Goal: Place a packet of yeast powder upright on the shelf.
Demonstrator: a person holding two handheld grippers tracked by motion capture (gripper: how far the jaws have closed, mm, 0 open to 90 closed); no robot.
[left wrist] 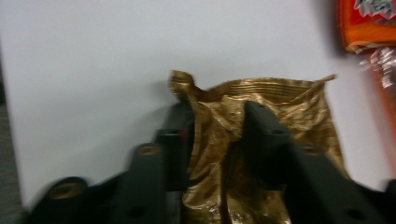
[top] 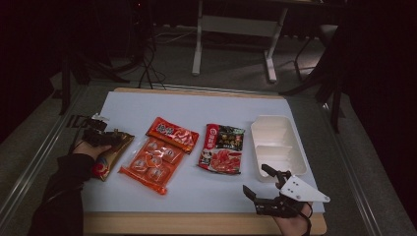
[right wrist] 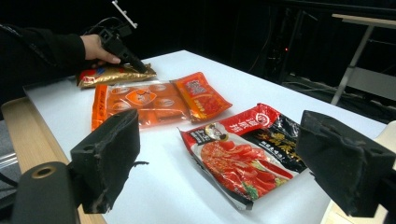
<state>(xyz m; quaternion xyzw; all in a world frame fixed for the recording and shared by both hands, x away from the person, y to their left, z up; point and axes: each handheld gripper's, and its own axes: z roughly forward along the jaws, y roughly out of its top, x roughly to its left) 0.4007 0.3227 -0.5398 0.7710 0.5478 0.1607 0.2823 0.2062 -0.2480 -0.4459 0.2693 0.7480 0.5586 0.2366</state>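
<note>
Clamping the crumpled top of a gold pouch (left wrist: 261, 140), the left gripper (left wrist: 217, 135) has its 2 black jaws pressed into the foil from either side, and the foil bunches into folds between them. In the high view this left gripper (top: 101, 136) sits at the table's left edge, about halfway along it, with the person's left hand (top: 87, 148) right behind it. The gold pouch (top: 110, 156) lies flat on the table (top: 196, 105); its long axis runs from the near-left up toward the far-right, the gripped end pointing away from the person and a red patch showing at the near end.

Just beside it, toward the middle, lies an orange packet (top: 156, 156) of small wrapped pieces, its long axis slanting the same way, and a red sachet (top: 173, 133) overlaps its far end. A red and black bag (top: 222, 148) lies near the table's centre, well apart from the pouch. A white tray (top: 276, 143) with 2 compartments stands along the right edge.

At the near-right corner the right gripper (top: 259, 181) hovers with its jaws spread wide, nothing between them, near the tray's near end.
</note>
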